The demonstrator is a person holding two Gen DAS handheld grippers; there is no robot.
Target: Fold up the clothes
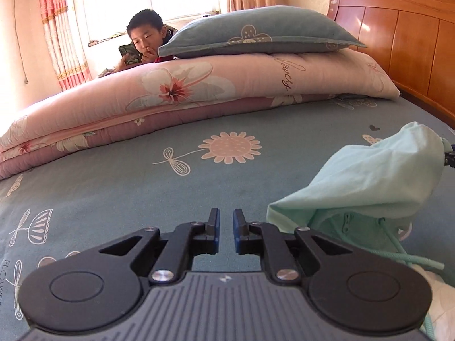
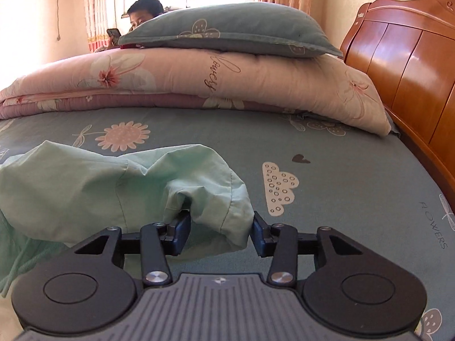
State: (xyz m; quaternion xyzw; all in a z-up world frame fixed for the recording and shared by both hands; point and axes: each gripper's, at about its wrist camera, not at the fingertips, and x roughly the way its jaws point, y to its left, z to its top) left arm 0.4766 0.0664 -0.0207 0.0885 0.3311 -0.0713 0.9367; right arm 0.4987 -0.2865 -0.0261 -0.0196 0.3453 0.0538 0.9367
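Observation:
A mint-green garment (image 1: 369, 176) lies at the right on the blue flowered bed sheet (image 1: 128, 199). Its top is pulled up into a tent toward my right gripper's dark hardware (image 1: 449, 159) at the frame edge. A green drawstring (image 1: 412, 260) trails below it. My left gripper (image 1: 226, 217) hovers over bare sheet left of the garment, with a narrow gap and nothing between its pads. In the right wrist view the garment (image 2: 85, 187) drapes over the left finger of my right gripper (image 2: 220, 224). A loose fold hangs between the wide-apart jaws and the pads do not squeeze it.
A folded pink flowered quilt (image 1: 199, 91) with a blue pillow (image 1: 256, 34) on top runs along the far side of the bed. A wooden headboard (image 2: 398, 65) stands at the right. Behind the quilt a person (image 1: 145, 37) lies looking at a phone. White fabric (image 1: 438, 298) shows at the lower right.

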